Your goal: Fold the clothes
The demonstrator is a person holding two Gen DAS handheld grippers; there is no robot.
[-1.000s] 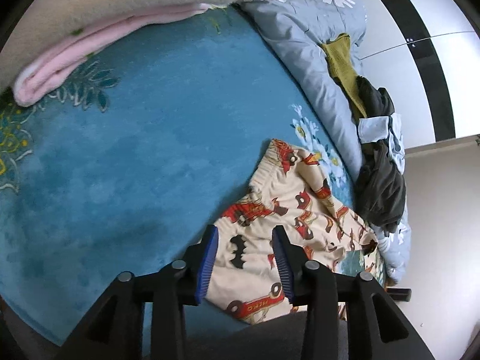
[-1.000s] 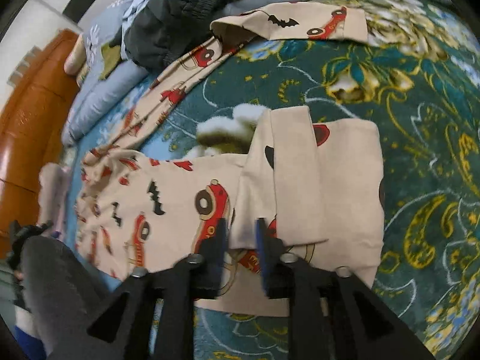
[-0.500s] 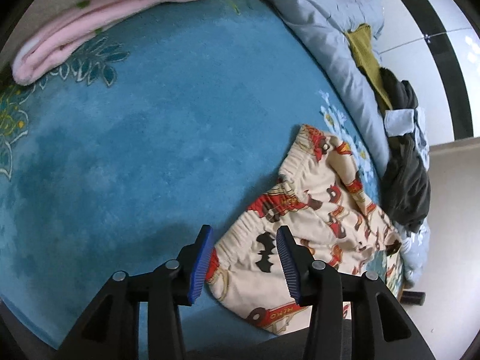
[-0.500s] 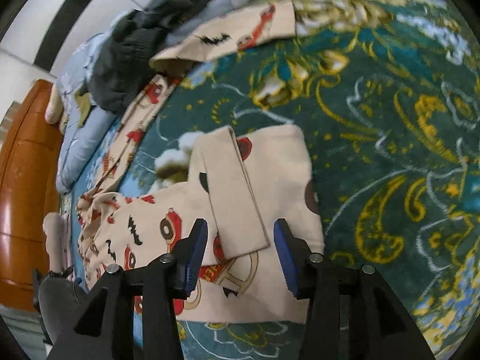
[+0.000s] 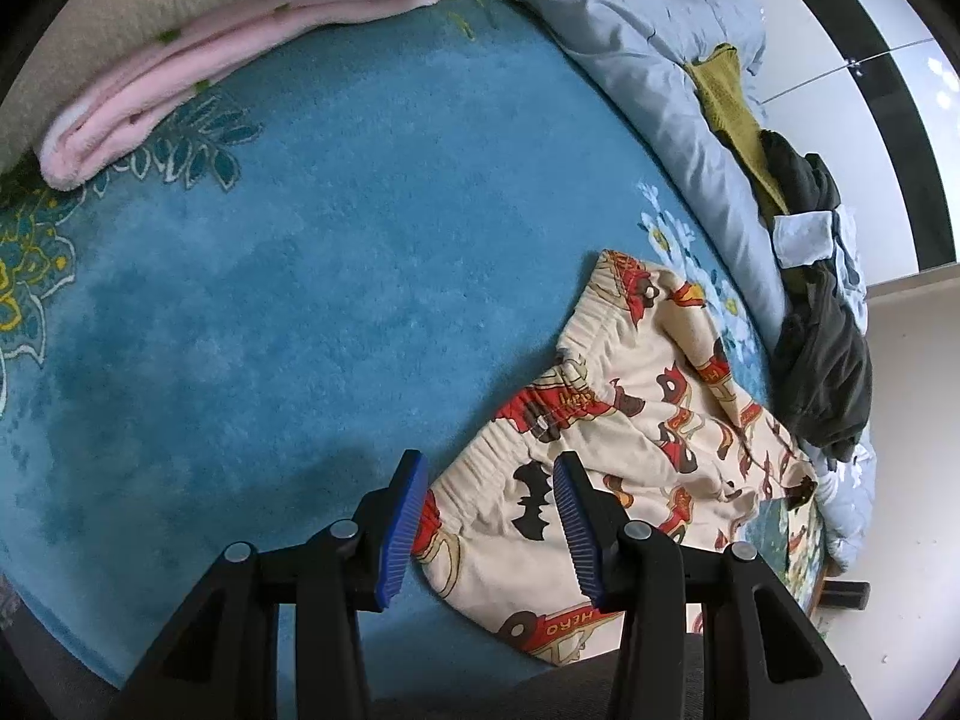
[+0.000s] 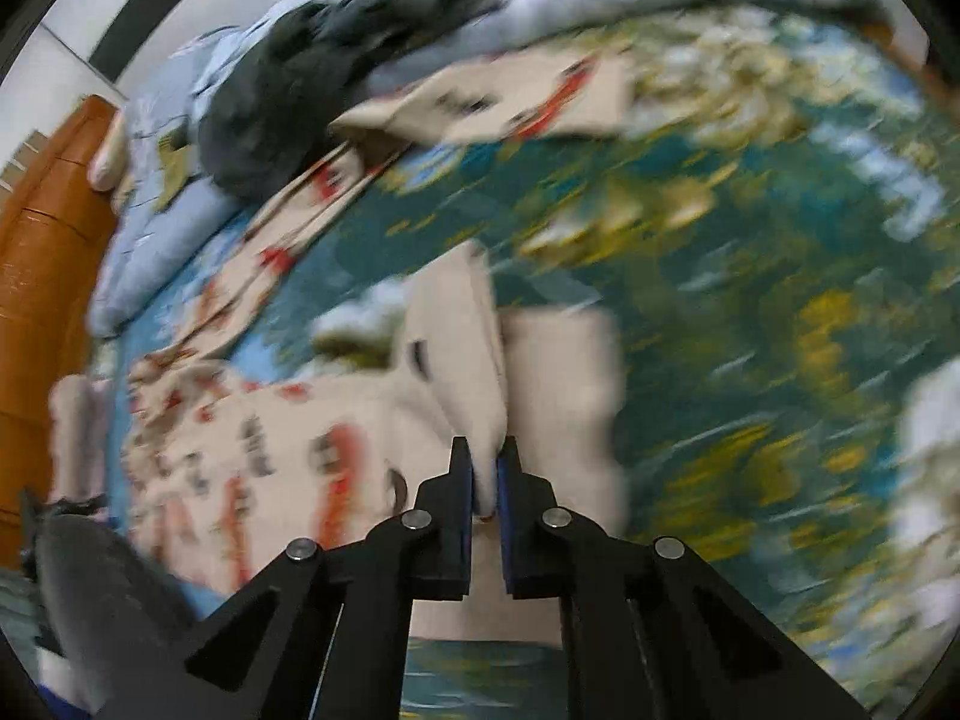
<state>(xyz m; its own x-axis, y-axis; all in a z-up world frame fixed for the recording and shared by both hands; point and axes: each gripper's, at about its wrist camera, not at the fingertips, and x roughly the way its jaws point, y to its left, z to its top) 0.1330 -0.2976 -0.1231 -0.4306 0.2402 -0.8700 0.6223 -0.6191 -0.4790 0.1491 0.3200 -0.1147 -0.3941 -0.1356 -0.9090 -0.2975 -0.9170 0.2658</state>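
Right fingers closing, pinching cream cartoon-print pajama pants' folded leg

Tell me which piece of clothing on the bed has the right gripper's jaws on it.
The cream cartoon-print pants: the right gripper is closing on a folded-over strip of them. The dark grey garment lies untouched against the quilt.

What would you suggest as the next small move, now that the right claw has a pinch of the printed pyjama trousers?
Probably close the left claw on the waistband. Its jaws are opening astride the waistband edge of the printed trousers without pressing it, while the right claw is closing on a raised fold of the leg end. With both ends held, the fold could be carried over evenly.
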